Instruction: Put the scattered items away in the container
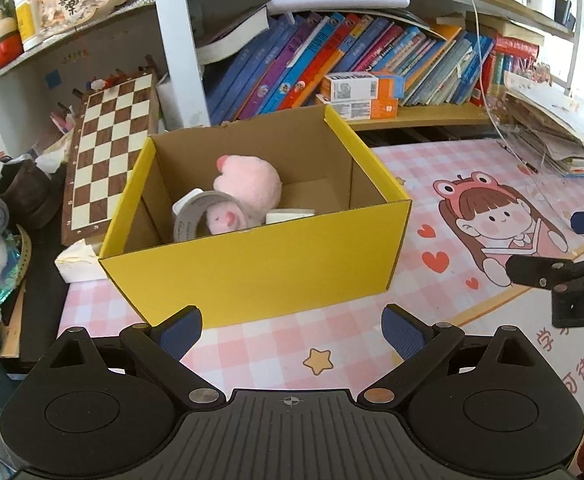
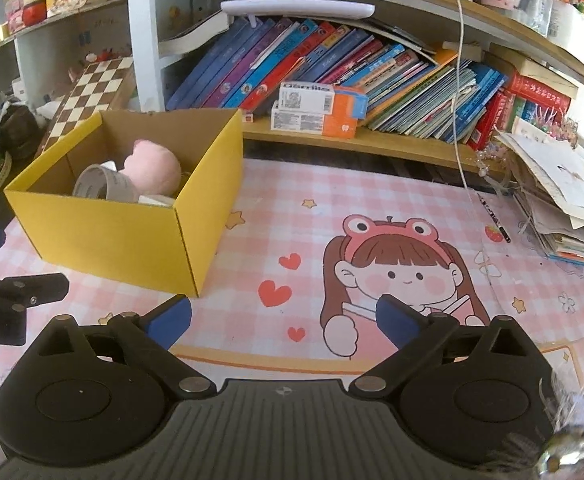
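Left wrist view — both hand-held grippers, left [image 1: 292, 330] and right [image 2: 283, 320], wide open, empty — yellow box [image 1: 259, 264] ahead.

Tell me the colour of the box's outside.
Yellow outside, plain brown cardboard inside; the box shows best in the left wrist view.

The plush [image 1: 247, 184] and tape roll [image 1: 195, 212] are partly hidden by the box wall [image 1: 251, 268]; a fluffy thing [image 2: 580, 432] is cut off at the right wrist view's edge

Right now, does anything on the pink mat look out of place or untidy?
Yes. A dark pencil lies loose on the pink mat, outside the yellow box, beside a sloppy, askew paper pile.
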A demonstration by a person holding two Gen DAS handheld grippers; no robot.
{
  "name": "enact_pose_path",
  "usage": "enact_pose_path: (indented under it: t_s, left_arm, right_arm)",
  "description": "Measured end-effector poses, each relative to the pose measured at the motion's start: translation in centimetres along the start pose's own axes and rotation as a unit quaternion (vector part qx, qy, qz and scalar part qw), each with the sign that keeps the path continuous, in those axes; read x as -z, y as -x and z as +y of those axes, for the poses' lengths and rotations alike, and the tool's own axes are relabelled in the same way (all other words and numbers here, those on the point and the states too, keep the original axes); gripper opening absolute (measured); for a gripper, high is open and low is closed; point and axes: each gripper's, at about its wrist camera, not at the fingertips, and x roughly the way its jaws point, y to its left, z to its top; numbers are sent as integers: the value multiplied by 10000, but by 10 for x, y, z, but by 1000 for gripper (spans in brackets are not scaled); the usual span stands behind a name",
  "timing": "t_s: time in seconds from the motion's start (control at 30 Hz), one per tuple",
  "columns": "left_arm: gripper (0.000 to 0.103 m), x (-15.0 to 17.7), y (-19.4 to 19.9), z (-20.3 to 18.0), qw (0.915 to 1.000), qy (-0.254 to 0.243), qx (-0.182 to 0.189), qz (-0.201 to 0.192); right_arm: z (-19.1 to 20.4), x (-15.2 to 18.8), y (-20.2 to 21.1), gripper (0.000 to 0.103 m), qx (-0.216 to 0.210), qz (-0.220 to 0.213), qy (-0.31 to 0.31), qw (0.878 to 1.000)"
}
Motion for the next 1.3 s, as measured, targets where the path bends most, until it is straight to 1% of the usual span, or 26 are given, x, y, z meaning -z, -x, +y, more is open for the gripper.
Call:
enact_pose_path:
  t_s: [0.13,0.47,1.3]
  left_arm:
    - [98,0,-1,0,10000,26,12,25]
    - [98,1,-4,1,9998,110,12,160]
    - [100,1,-5,-5,9998,-20,81,166]
  right_arm:
    - [2,0,-1,100,-16,23,61,10000]
    - [2,0,-1,100,40,13,-5,10000]
    - [7,1,-2,100,44,73,-17,10000]
